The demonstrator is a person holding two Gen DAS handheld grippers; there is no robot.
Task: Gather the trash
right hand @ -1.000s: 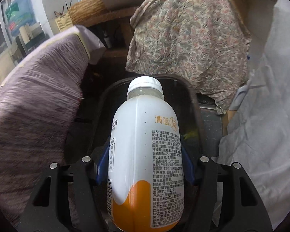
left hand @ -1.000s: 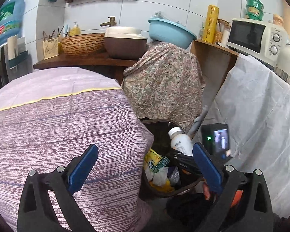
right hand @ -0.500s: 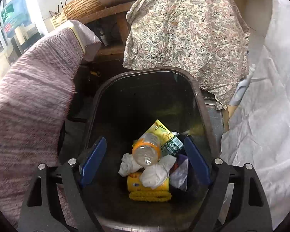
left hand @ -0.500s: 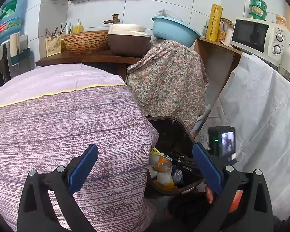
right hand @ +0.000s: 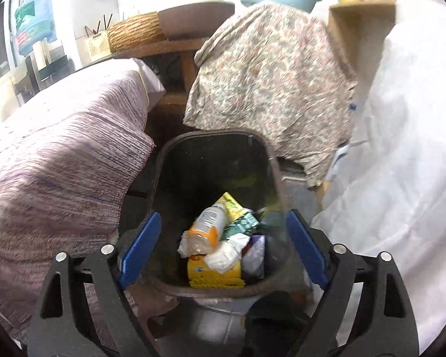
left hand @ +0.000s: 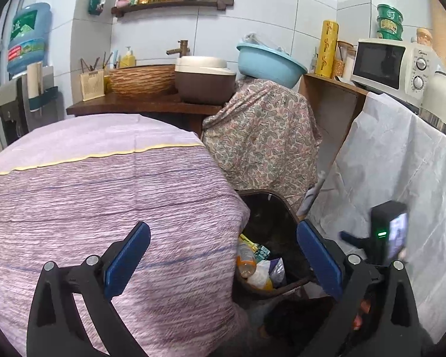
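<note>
A tiled kitchen corner: a table under a purple striped cloth (left hand: 104, 196) stands just beside a dark trash bin (right hand: 270, 160) on the floor. In the bin, the plastic bottle (right hand: 206, 227) lies tilted on crumpled wrappers, long axis running away from the bin's near rim, base nearest. The right gripper (right hand: 223, 250) hangs above it, jaws wide, empty. The left gripper (left hand: 223, 255) gapes empty too.

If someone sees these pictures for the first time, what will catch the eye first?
Probably the dark trash bin on the floor, between the purple-covered table and a white sheet. An orange-and-white bottle lies on the wrappers inside. The open right gripper hangs above it, empty.
</note>
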